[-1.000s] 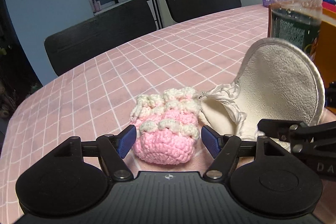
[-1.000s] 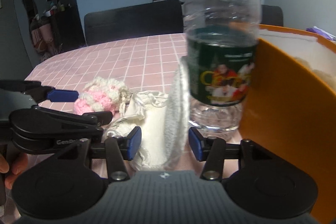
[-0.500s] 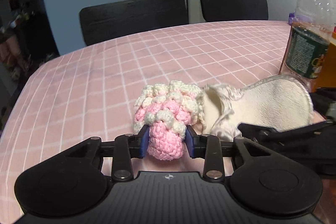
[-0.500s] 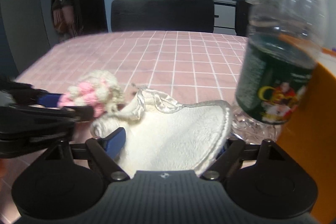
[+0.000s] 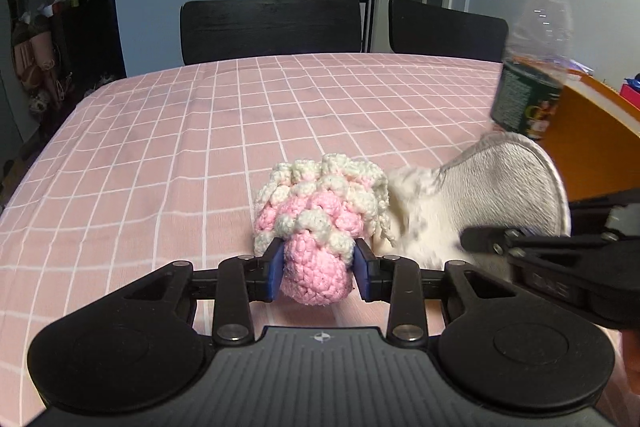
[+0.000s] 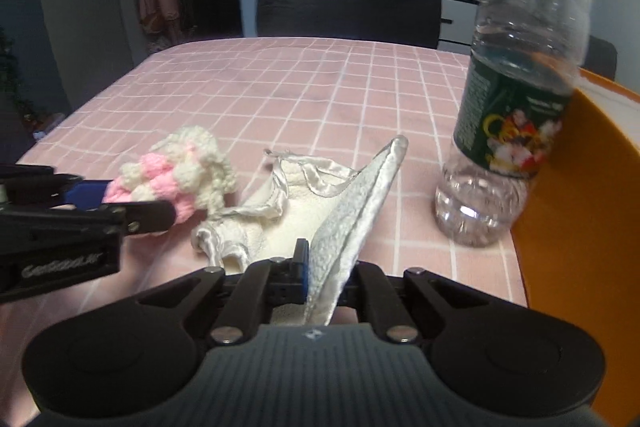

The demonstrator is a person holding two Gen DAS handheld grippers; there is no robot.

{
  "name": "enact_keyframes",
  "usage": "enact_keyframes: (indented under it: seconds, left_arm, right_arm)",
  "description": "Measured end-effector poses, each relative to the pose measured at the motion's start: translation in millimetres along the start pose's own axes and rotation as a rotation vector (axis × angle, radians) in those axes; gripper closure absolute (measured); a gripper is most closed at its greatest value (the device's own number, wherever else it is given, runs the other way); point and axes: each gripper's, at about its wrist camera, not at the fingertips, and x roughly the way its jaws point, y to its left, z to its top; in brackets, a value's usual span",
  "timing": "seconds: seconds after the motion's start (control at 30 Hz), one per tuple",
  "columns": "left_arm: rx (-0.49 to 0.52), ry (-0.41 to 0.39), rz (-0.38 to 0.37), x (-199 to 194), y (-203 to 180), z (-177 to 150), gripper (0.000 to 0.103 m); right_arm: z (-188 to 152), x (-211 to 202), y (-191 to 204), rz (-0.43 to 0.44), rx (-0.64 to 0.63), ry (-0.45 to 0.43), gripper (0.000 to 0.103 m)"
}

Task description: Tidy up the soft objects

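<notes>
A pink and cream crochet pouch (image 5: 320,223) is squeezed between the blue pads of my left gripper (image 5: 318,267), just above the pink checked tablecloth (image 5: 200,147). It also shows in the right wrist view (image 6: 176,179). A cream fleece cloth with satin trim (image 6: 304,203) lies right of it; it also shows in the left wrist view (image 5: 480,203). My right gripper (image 6: 326,275) is shut on its near edge, holding that edge upright.
A clear plastic water bottle (image 6: 516,99) stands on the table right of the cloth. An orange bin (image 6: 592,227) stands at the far right, close behind the bottle. Black chairs (image 5: 272,27) line the far table edge.
My left gripper closed on the crochet pouch and lifted it slightly. My right gripper opened wide over the cloth, then closed on its edge.
</notes>
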Motion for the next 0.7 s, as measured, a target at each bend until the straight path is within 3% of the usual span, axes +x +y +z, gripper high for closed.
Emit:
enact_keyframes:
  seconds: [0.1,0.27,0.33,0.43,0.57,0.63,0.7]
  left_arm:
    - [0.001,-0.004,-0.009,-13,-10,-6,0.063]
    - [0.012,-0.015,-0.039,-31,-28,-18,0.063]
    - [0.018,-0.021,-0.048,-33,-35,-20,0.063]
    - [0.014,-0.024,-0.044,-35,-40,-22,0.063]
    - [0.009,-0.022,-0.027,-37,-42,-23,0.063]
    - [0.014,-0.023,-0.026,-38,-43,-23,0.063]
    - [0.014,-0.023,-0.023,-38,-43,-24,0.063]
  right_arm:
    - [-16,-29,-5,0.051,0.008,0.016,0.101]
    - [-41,-56,-18,0.01,-0.017,0.048,0.092]
    - [-46,-64,-19,-0.035,-0.041,0.046,0.067]
    - [-52,-77,-20,-0.104,-0.073,0.01,0.043]
    - [-55,-95,-21,-0.109,-0.094,-0.03,0.034]
    - [-60,-98,-18,-0.099,-0.107,-0.035,0.022]
    - [-61,-97,-12,-0.1,-0.139,-0.046,0.016]
